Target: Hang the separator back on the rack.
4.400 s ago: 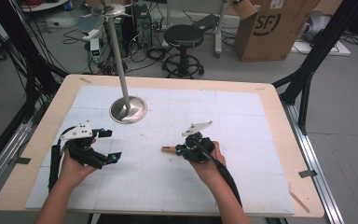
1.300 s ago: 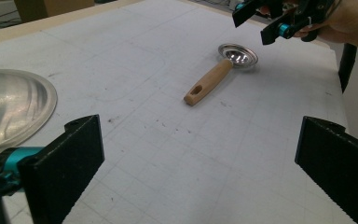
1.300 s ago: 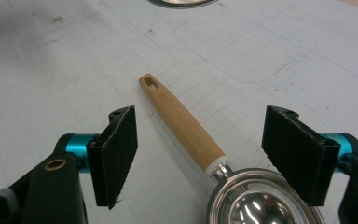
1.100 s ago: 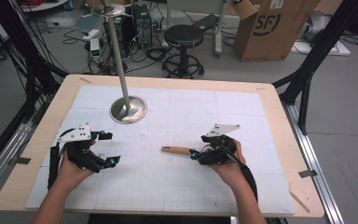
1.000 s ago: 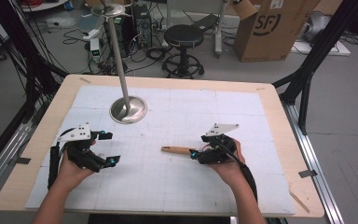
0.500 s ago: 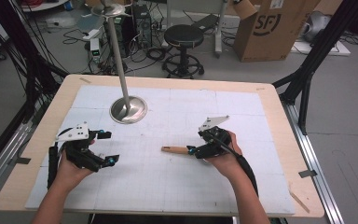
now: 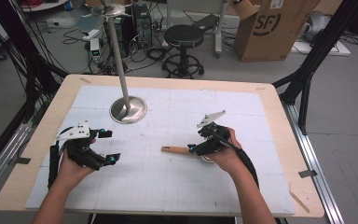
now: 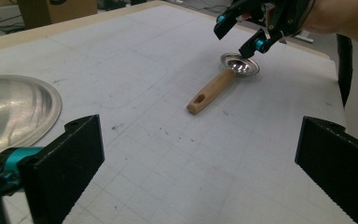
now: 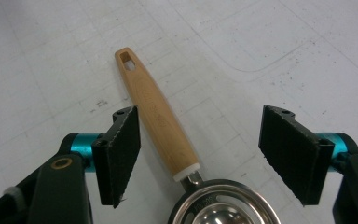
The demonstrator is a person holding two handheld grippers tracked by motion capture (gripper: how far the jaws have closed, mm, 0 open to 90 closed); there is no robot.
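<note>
Left hand-held gripper (image 7: 106, 147) — black, with teal fittings and a grey three-cornered plate on top — rests in the person's left hand at the left of the bench (image 7: 279, 116), a pale wooden top covered by a white gridded mat (image 7: 177, 186). Its jaws stand wide apart with nothing between them; the left gripper view looks out between the two black pads over bare mat. Behind it, toward the far left of the mat, stands a polished metal stand (image 7: 127, 110): a round dished base with a thin upright pole rising from it. Part of that base (image 8: 14, 112) appears at the left edge of the left gripper view.

Near the middle of the mat lies a small metal strainer with a light wooden handle (image 7: 177, 150), flat on the surface, its handle pointing toward the left hand-held gripper and its round steel bowl (image 8: 240, 64) at the right end. The handle (image 9: 156, 116) has a slot cut near its free end.

Right hand-held gripper (image 7: 198, 148), in the person's right hand, hovers over the bowl end of the strainer. Its jaws are wide open; the pads (image 9: 119, 149) flank the handle on either side — neither visibly presses on it — and nothing is gripped. The jaws have just been closing slightly.
</note>
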